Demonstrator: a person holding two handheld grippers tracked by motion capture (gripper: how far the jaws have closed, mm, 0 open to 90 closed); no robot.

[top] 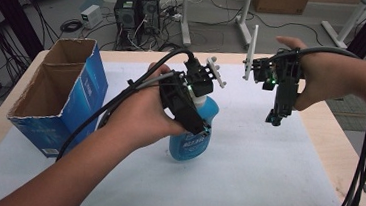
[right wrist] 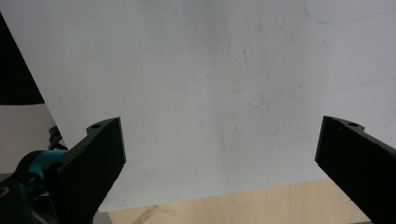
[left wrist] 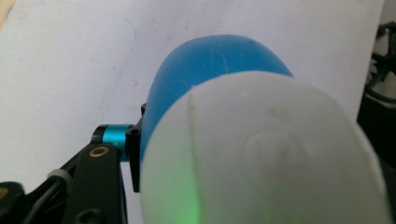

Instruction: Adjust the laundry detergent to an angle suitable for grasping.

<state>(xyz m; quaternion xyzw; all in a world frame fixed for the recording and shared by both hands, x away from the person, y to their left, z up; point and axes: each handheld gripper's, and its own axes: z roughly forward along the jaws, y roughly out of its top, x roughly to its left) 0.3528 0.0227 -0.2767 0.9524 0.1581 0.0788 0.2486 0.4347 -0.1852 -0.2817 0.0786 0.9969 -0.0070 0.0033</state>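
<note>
A blue plastic bottle (top: 187, 144) with a white top stands on the white sheet near the table's middle. My left gripper (top: 200, 127) comes down over its upper part and is shut on it. In the left gripper view the bottle's white top (left wrist: 266, 154) and blue body (left wrist: 210, 60) sit very close, hiding one jaw; the other jaw presses against the bottle's left side. My right gripper (top: 275, 118) hangs above the sheet to the bottle's right, jaws pointing down. In the right gripper view, the right gripper (right wrist: 219, 163) is open with nothing between its jaws.
An open blue cardboard box (top: 56, 97) stands at the table's left side. The white sheet (top: 245, 173) covers most of the wooden table (top: 347, 147). Cables trail from both grippers. Computer cases and desk legs are on the floor beyond the far edge.
</note>
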